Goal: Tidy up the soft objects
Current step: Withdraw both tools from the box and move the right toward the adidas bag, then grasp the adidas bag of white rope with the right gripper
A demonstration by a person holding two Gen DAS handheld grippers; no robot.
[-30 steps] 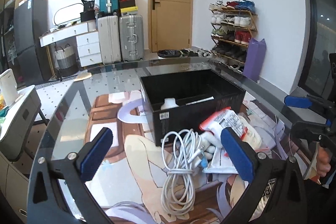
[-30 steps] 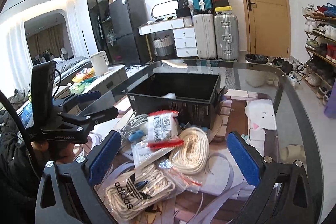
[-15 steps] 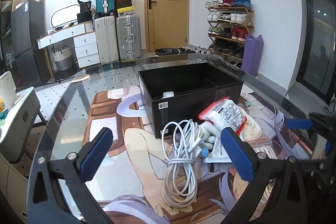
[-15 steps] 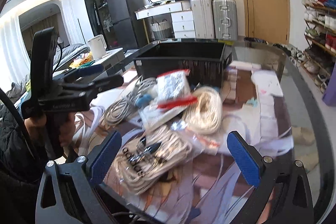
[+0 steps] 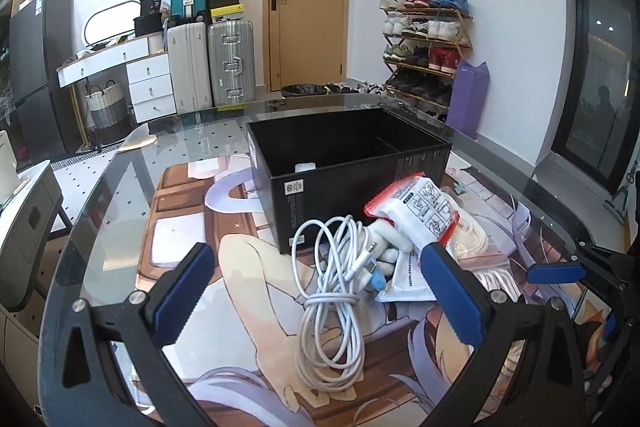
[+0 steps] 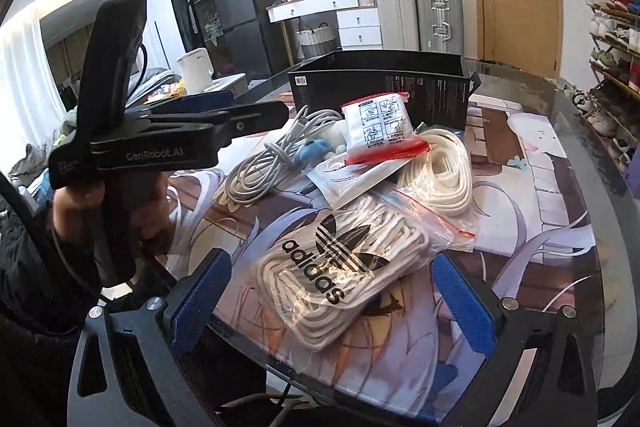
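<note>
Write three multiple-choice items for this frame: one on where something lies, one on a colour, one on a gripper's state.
1. Where does the coiled white cable lie?
A. inside the black box
B. on the table in front of the black box
C. on the floor

2. What colour are the seals of the small white packet?
A. red
B. green
C. yellow

3. How is the right gripper?
A. shut on the adidas bag
B. shut on nothing
C. open, over the adidas bag

Answers:
1 B: the cable sits on the table at the near wall of the black box.
2 A: both ends of the packet are red.
3 C: its fingers stand wide apart on either side of the adidas bag, gripping nothing.
</note>
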